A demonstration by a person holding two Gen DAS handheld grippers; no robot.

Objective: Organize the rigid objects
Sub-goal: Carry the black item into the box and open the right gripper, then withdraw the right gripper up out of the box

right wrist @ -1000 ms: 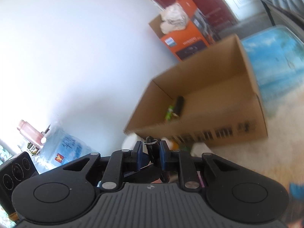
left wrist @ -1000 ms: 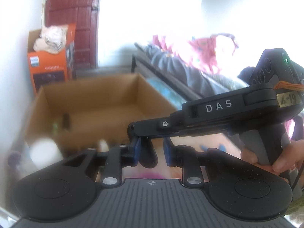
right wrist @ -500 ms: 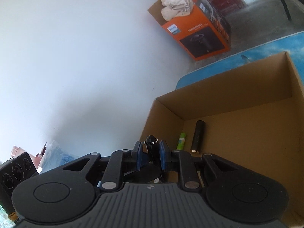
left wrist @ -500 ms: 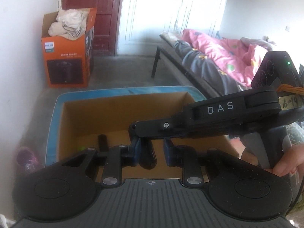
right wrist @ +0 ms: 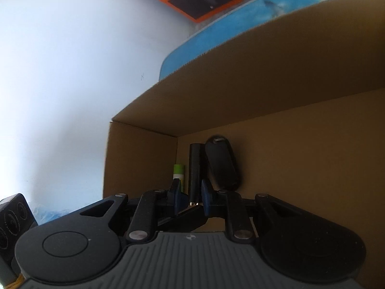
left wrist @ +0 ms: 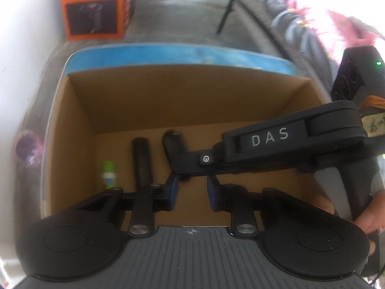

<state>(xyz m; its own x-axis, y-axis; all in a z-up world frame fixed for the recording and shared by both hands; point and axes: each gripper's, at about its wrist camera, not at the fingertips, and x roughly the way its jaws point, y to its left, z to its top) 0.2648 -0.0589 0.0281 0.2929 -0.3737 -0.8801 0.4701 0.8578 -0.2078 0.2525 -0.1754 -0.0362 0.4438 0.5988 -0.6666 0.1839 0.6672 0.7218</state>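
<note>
**Inspector:** Where the left wrist view begins, at far left, an orange carton (left wrist: 93,7) stands on the floor against the white wall. Noted only.

**Clerk:** And the container?

**Inspector:** An open cardboard box (left wrist: 72,144) sits on a blue mat (left wrist: 168,53). Inside, from left to right: a green-capped tube (left wrist: 109,172) and a black cylinder (left wrist: 142,159) near it, both lying on the box floor. Then comes a black fob (left wrist: 173,144), tilted and blurred.

**Clerk:** Left gripper?

**Inspector:** The left gripper (left wrist: 192,190) hangs over the near side of the box. Its jaws are slightly apart, bare cardboard shows between the blue pads, and nothing is gripped.

**Clerk:** Right gripper?

**Inspector:** The right gripper (left wrist: 180,168) reaches in from the right, and a hand (left wrist: 368,219) holds its handle. The tip is down inside the box, at the fob's near end. The jaws are drawn close together. In the right wrist view, the gap between the pads shows only the cylinder beyond. The fob stands just past the right-hand finger. I cannot tell whether it is pinched or merely beside the finger.

**Clerk:** Far right?

**Inspector:** A bed (left wrist: 312,31) with grey and pink bedding.
</note>
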